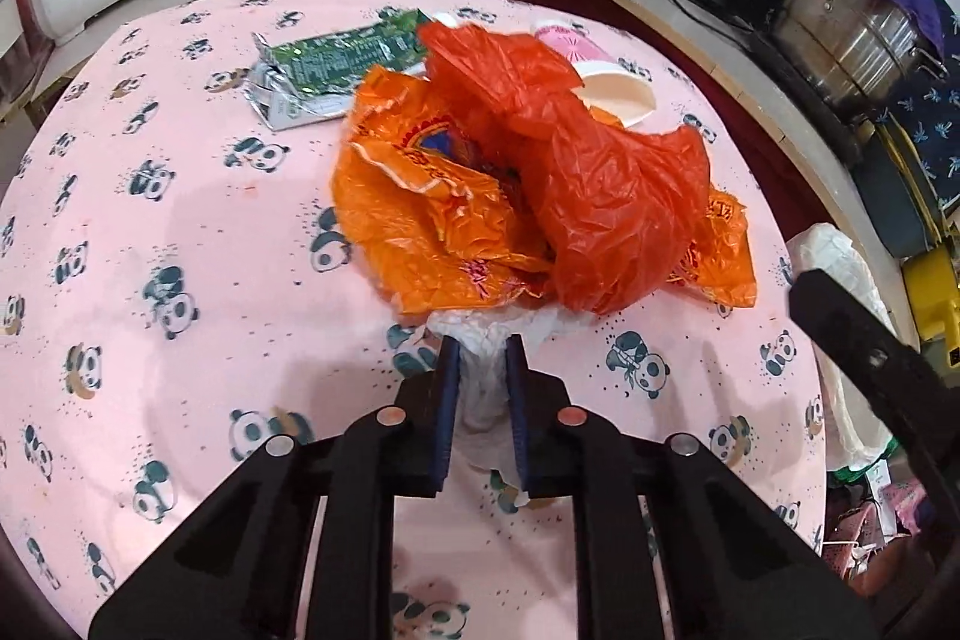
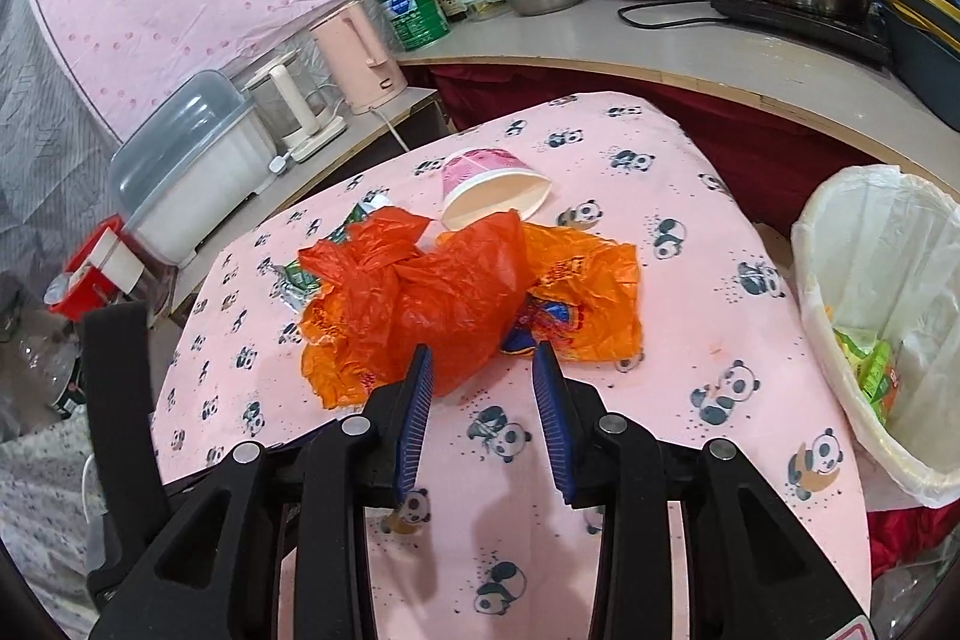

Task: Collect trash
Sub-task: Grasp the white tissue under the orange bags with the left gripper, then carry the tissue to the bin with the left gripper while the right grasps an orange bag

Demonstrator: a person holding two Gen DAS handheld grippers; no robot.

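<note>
Trash, several pieces, heaped near the middle of the panda-print surface point(image 2: 690, 340). Item one: red plastic bag point(image 1: 600, 196), crumpled, lying over item two, an orange printed plastic bag point(image 1: 420, 214); both thin film, I judge them nearly weightless, limp and slippery, best pinched where the folds bunch thick, not on a single loose flap. Item three: white crumpled plastic or tissue point(image 1: 483, 364), which of the two I cannot tell, partly under the near edge of the orange bag; my left gripper point(image 1: 483, 349) has its fingers drawn narrow on it, so this piece is in hand. It should lift with no effort, though it may drag the bags along where they overlap it. Item four: pink paper cup point(image 2: 492, 184) on its side beyond the bags; light, crushable, take it by the rim or wall. Item five: green and silver foil wrapper point(image 1: 330, 64), flat, just behind the orange bag. My right gripper point(image 2: 483, 364) hovers at the near edge of the bags, fingers spread, holding nothing. Destination: white-lined bin point(image 2: 840, 244) beside the surface on my right, some green packets already inside.
</note>
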